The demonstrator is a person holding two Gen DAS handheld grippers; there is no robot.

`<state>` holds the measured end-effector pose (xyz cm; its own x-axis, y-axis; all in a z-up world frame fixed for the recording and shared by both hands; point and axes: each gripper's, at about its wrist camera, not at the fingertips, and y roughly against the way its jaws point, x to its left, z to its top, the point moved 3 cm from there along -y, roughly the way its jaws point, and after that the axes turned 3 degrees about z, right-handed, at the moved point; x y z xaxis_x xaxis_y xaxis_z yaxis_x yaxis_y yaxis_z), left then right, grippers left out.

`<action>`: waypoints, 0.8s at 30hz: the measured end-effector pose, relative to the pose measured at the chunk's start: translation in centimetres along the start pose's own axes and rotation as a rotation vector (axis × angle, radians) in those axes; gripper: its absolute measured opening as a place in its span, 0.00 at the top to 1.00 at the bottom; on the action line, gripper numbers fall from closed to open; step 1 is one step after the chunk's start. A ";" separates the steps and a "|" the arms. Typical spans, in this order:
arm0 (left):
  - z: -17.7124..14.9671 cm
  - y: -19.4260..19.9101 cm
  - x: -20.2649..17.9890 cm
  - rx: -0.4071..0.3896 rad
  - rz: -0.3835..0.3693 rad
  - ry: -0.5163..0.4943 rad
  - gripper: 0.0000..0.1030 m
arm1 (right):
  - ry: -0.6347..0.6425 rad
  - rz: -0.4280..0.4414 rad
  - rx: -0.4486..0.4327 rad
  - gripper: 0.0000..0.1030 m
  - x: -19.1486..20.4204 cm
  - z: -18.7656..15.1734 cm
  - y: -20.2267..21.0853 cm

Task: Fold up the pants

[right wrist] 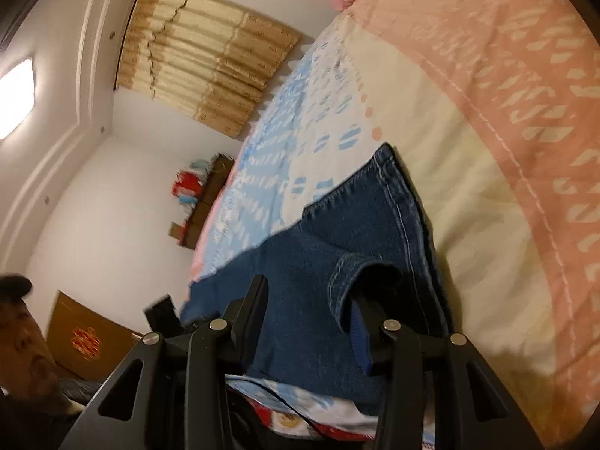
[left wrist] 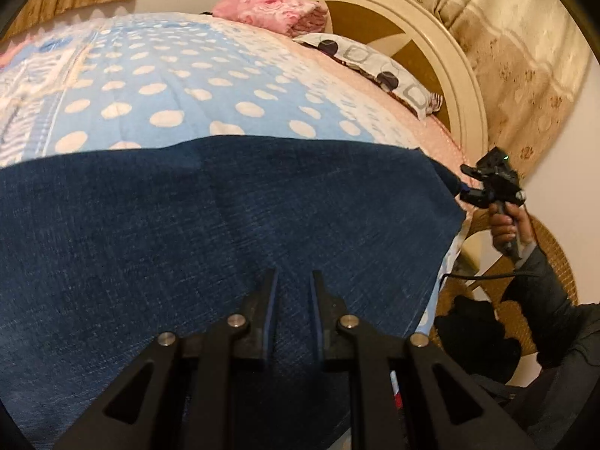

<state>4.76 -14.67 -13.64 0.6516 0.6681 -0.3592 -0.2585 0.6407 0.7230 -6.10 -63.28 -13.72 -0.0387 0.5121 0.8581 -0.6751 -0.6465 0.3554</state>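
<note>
Dark blue denim pants (left wrist: 225,225) lie spread across the bed, filling the lower half of the left wrist view. My left gripper (left wrist: 295,275) sits low over them with its jaws close together, and denim fills the narrow gap. At the pants' right corner a hand (left wrist: 506,227) holds my right gripper (left wrist: 467,186), jaws apart at the cloth's edge. In the right wrist view the pants (right wrist: 318,232) run away from my right gripper (right wrist: 311,292). A stitched hem curls over its right finger, hiding the tip. Its left finger (right wrist: 258,300) stands outside the cloth, well apart.
The bed has a blue dotted cover (left wrist: 168,86) with a pink and cream border (right wrist: 487,150). A pink blanket (left wrist: 270,11) and a pillow (left wrist: 375,63) lie by the round headboard (left wrist: 461,86). A wicker chair (left wrist: 551,262) stands beside the bed, and a cardboard box (right wrist: 86,337) on the floor.
</note>
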 end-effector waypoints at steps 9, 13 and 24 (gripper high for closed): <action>-0.2 -0.3 -0.3 -0.028 0.012 -0.024 0.83 | -0.036 -0.088 -0.056 0.93 -0.6 3.1 -1.1; -0.3 -0.3 -0.1 -0.033 -0.001 -0.016 0.83 | 0.065 -0.072 -0.182 0.98 2.2 5.7 -0.1; -0.8 0.0 -0.2 -0.052 0.009 -0.029 0.83 | 0.042 -0.336 -0.146 0.97 -0.9 5.3 -0.1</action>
<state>4.04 -14.49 -14.06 0.6691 0.6634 -0.3350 -0.3009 0.6540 0.6941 -2.10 -66.71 -12.52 0.1750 0.7068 0.6854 -0.7534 -0.3520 0.5554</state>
